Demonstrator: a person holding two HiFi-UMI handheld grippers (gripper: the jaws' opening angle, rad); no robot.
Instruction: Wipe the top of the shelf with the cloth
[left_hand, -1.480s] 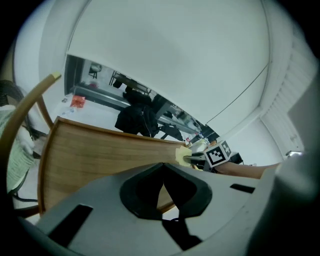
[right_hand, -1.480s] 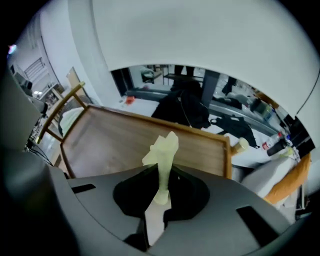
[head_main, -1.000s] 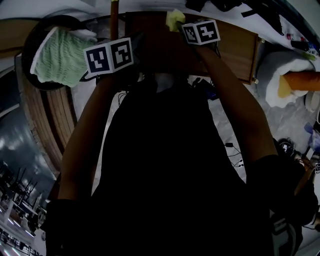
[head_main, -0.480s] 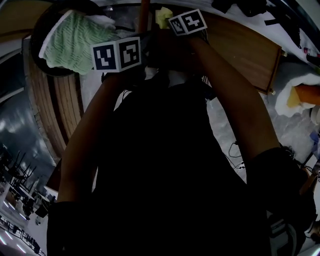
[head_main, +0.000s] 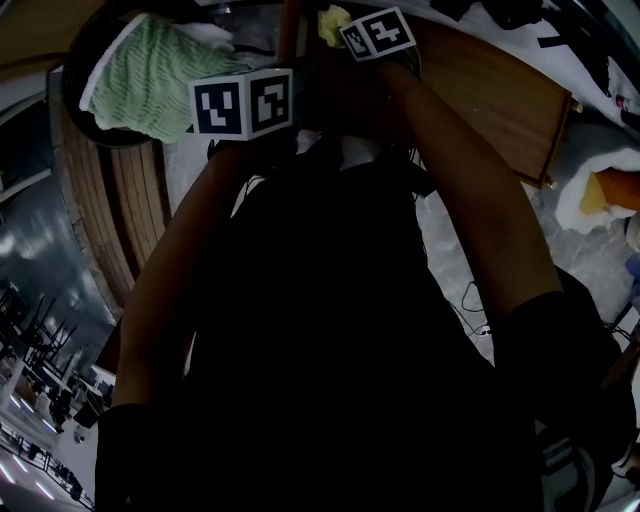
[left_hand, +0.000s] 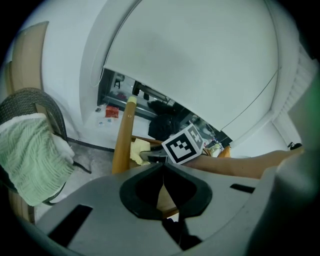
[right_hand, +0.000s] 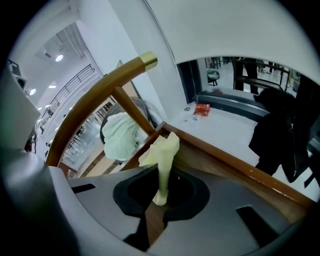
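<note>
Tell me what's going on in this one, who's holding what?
A person is working over a wooden shelf with a gripper in each hand. The right gripper is shut on a pale yellow cloth, held at the shelf's top edge near an upright wooden post. Whether the cloth is pressing on the wood cannot be told. The left gripper is shut with nothing in its jaws, raised beside the right one. A green towel lies off to the left.

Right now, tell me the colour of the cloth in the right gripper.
Pale yellow; the cloth shows best in the right gripper view.
</note>
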